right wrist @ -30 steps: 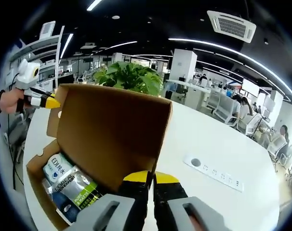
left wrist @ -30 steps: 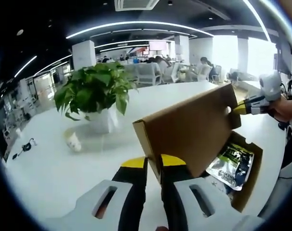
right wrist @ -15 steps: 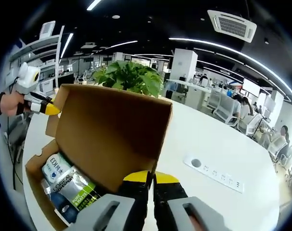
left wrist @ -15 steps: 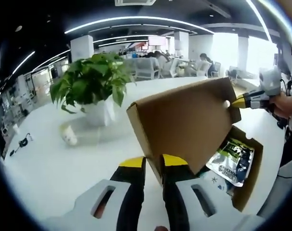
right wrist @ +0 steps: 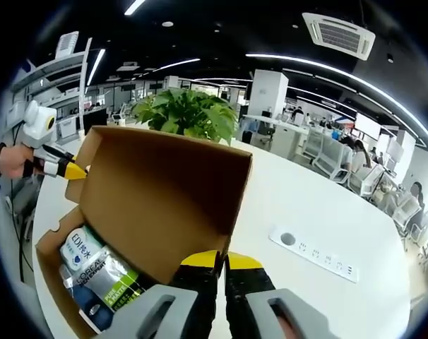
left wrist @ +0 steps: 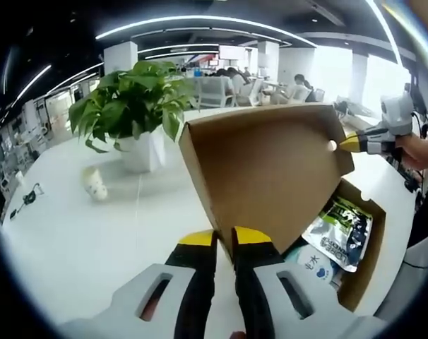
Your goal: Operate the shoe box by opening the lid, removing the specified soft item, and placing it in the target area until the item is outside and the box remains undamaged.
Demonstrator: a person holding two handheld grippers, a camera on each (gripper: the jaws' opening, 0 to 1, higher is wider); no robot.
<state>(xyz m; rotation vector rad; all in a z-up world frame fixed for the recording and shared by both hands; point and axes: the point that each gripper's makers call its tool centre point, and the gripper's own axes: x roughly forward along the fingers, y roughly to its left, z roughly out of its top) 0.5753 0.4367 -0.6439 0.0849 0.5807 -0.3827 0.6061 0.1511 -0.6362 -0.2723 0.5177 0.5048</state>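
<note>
A brown cardboard shoe box (left wrist: 362, 268) stands open on a white worktop (left wrist: 94, 247), its lid (left wrist: 270, 176) swung up and held by both claws.

In the left gripper view, the left claw (left wrist: 224, 236) rises from 6 o'clock with its yellow-tipped jaws nearly together, pinching the lower edge of the raised lid. The right claw (left wrist: 345, 145) comes in from 3 o'clock, held by a person's hand (left wrist: 419, 148), its yellow tip touching the lid's far corner. Inside the box, at about 4 o'clock, lie soft pouches: a green and black sachet (left wrist: 341, 233) on top and a white and blue pack (left wrist: 314, 263) below it. A potted green plant (left wrist: 133, 106) in a white pot stands at 11 o'clock, and a small paper cup (left wrist: 94, 185) lies on its side at 9 o'clock.

In the right gripper view, the right claw (right wrist: 221, 261) rises from 6 o'clock, jaws almost shut on the lid's (right wrist: 164, 198) edge. The left claw (right wrist: 73, 169) reaches in from 9 o'clock and touches the lid's opposite corner. The pouches (right wrist: 97, 268) rest in the box (right wrist: 51, 247) at 7 o'clock, all inside it. The plant (right wrist: 189, 113) shows behind the lid at 12 o'clock, and a white power strip (right wrist: 316, 254) lies on the worktop (right wrist: 306, 212) at 3 o'clock.
</note>
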